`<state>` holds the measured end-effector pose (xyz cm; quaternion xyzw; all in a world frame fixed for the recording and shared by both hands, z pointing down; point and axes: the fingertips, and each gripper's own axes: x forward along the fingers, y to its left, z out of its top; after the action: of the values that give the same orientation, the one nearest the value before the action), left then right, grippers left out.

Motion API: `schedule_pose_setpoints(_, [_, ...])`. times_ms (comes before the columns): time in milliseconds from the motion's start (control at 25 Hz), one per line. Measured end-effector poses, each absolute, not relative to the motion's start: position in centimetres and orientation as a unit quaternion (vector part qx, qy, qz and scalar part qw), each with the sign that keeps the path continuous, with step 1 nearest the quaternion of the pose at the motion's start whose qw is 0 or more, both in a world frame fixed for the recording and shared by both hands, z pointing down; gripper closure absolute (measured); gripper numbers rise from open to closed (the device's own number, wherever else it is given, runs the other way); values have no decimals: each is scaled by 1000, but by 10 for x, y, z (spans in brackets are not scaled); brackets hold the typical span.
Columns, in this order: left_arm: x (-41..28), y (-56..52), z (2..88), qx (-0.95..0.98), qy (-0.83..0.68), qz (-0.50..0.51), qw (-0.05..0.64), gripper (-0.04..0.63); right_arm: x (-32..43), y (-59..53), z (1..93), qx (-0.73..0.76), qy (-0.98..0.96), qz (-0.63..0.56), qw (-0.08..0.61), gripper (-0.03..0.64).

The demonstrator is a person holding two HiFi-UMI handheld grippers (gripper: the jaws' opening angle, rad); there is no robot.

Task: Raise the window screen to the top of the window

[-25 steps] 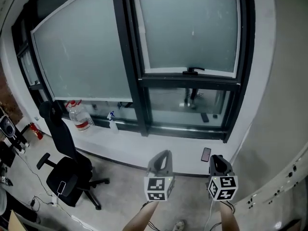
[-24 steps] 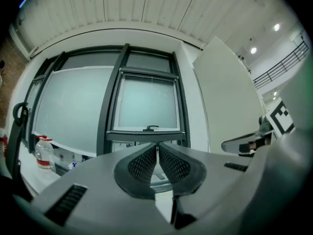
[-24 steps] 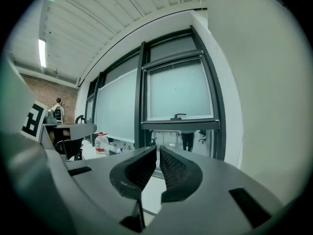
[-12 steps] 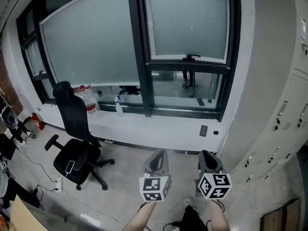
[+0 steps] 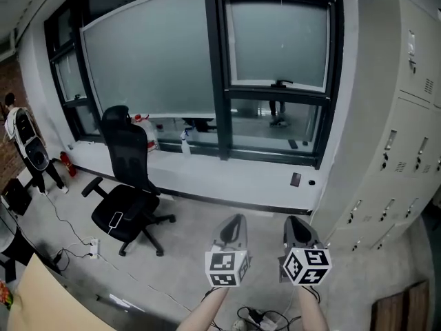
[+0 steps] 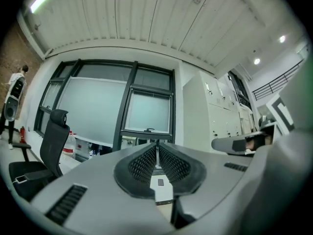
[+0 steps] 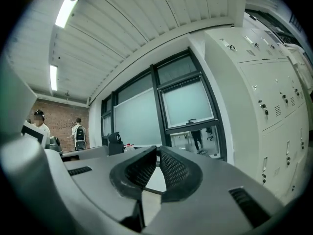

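While they stand well back from the window with nothing to grip, the left gripper [image 5: 236, 221] and right gripper [image 5: 296, 222] are held level, jaws pressed together and empty. Beyond the sill [image 5: 227, 179], the window screen [image 5: 278, 40] fills the upper part of the right-hand frame, its handle [image 5: 282, 83] on the bottom edge, so raising it looks unstarted.

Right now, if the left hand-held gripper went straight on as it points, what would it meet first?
Likely the right window's lower pane, just under the window screen. Nothing nearer seems to stand in that line, though depth is unclear.
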<state>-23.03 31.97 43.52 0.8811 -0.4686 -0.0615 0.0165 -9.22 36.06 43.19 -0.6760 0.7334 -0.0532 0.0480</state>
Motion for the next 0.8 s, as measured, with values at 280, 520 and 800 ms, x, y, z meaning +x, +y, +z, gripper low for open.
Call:
schedule_pose_setpoints(280, [-234,427,453,889,-456,-34,27,577,-103,459,430,-708,706,-10,24,609])
schedule_pose_setpoints(520, [-235,474,451,886,-458,-52,46,577,-101,508,430,-709,705,16,9,609])
schedule_pose_setpoints(800, [-245,471,435,881,-467,-67,36,577,-103,510,421,-709,705,26,6,609])
